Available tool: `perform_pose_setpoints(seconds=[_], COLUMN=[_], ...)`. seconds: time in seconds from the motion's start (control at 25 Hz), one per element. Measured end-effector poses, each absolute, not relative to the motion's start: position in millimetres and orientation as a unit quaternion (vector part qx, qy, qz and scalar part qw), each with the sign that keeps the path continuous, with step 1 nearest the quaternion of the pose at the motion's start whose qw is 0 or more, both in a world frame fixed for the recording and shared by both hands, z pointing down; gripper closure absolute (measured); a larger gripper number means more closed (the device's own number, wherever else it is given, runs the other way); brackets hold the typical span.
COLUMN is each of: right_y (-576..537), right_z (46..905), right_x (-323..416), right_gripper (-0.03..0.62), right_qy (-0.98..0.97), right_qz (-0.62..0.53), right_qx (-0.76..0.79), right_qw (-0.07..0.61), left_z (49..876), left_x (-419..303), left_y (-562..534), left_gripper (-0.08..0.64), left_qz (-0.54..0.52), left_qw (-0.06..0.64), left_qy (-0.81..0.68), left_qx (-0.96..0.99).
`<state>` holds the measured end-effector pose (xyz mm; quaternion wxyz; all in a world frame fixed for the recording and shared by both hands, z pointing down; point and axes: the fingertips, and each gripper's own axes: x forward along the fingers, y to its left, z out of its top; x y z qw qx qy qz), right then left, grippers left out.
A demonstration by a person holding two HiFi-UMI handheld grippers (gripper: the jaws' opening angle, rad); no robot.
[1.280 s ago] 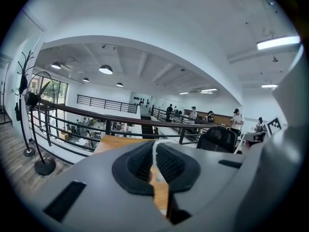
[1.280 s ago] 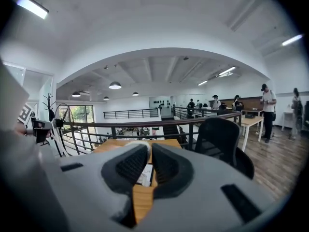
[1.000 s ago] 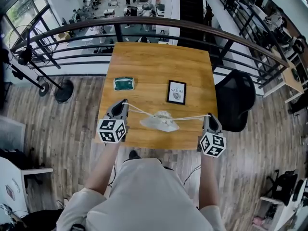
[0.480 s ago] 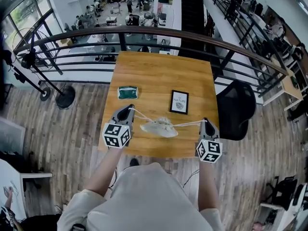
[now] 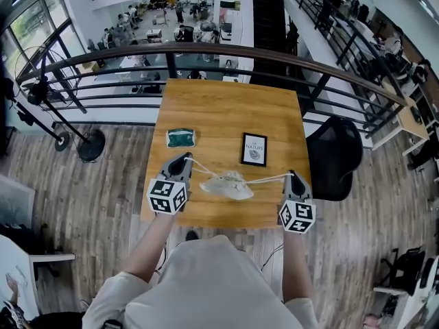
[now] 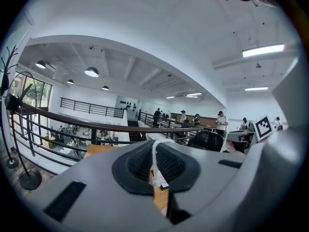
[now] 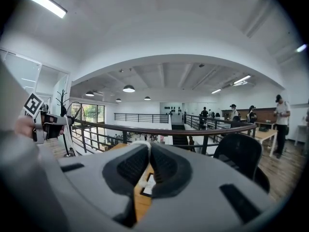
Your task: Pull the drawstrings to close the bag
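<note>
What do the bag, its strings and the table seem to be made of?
Bag: probably thin pale cloth, matt; it lies crumpled. Strings: white cord, likely braided. Table: wood or wood-look top; streaky grain, slight sheen.

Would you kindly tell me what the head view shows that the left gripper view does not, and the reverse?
Only the head view shows the whole bag on the wooden table, its drawstrings running out to the left gripper and the right gripper, and a green pouch.
Only the left gripper view shows, close up, the left gripper's jaws shut on one of the white drawstrings, and the ceiling lamps.
Both show the curved railing and the black chair.
</note>
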<state>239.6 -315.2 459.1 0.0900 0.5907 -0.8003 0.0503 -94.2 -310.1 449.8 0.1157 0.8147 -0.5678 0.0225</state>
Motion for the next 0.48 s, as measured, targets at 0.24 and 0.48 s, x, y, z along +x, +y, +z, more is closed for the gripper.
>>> perform_pose_setpoints(seconds=[0.24,0.48], right_y=[-318,-318], right_z=[455,451], right_x=[238,231], right_gripper=[0.58,0.58], right_qy=[-0.797,-0.795], right_qz=[0.049,0.046], right_qx=[0.595,0.598], right_qw=[0.09,0.091], left_z=[446,443], left_x=[-95,-102], left_y=[-315,-317], left_gripper=[0.566,0.566], left_qz=[0.02,0.017], left_qw=[0.114,0.114], left_qy=[-0.563,-0.562], left_qx=[0.818,0.819])
